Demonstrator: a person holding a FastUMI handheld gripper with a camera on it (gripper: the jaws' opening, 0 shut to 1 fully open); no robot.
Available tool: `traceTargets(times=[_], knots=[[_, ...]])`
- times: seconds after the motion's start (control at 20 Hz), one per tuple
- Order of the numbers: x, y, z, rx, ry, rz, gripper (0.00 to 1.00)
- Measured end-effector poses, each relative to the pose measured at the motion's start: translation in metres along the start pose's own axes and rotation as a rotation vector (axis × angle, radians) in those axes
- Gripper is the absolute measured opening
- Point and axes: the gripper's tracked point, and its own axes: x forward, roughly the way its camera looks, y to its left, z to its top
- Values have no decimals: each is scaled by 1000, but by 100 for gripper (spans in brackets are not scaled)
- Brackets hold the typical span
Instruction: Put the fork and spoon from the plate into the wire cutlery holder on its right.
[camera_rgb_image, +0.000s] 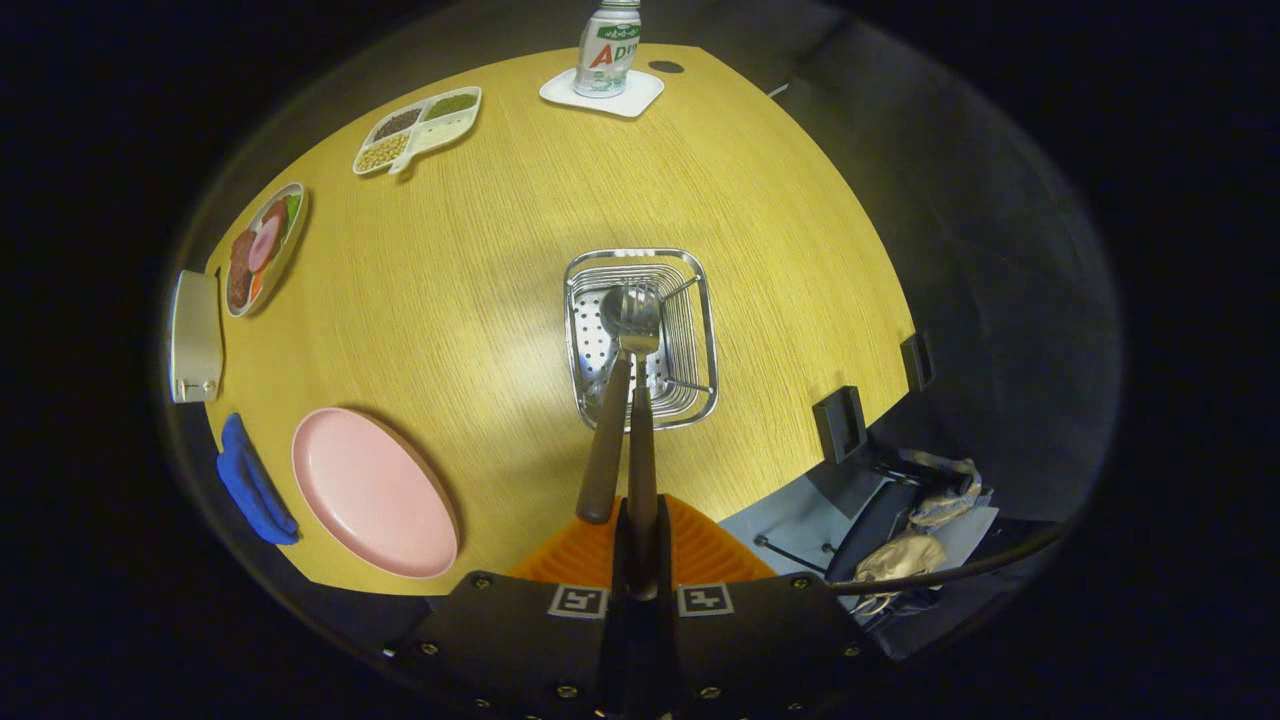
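Gripper (640, 520) is clenched on the fork (641, 400), both fingers pressing its brown handle near the butt end, so the fork sticks out ahead w/ its metal tines over the open mouth of the wire cutlery holder (700, 300). The spoon (608, 440) lies right alongside, handle just left of the fork's, bowl next to the tines over the holder too; can't tell whether the fingers also pinch the spoon handle, or whether it already stands in the holder and leans out. The pink plate (372, 490) sits well to the left of the holder on the wooden table (500, 250), nothing on it. So both pcs are off the plate & at the holder; the fork at least is in the grip. Handling, as a guess: both are stiff, light, metal head + smooth handle, so head-heavy when held by the far end. That means the fork may pivot or droop in the fingers if tilted fast; a hold nearer the middle of the handle would steady it more. Smooth handle could slip once pressure eases, which is fine over the holder but noisy. Not fragile. The holder is light wire w/ a perforated base, prob. easy to nudge or tip if the tines catch the rim or a divider bar, so heads should go straight down inside, clear of the wires.
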Motion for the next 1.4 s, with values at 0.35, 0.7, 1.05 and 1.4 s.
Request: traceTargets(times=[0.35,0.7,1.05,1.4], knots=[[-9,-5,4,-17,-25,-31,65],[-19,-8,4,-19,-51,-55,83],[-25,12,10,-42,-126,1,83],[-50,24,49,-4,-397,27,84]])
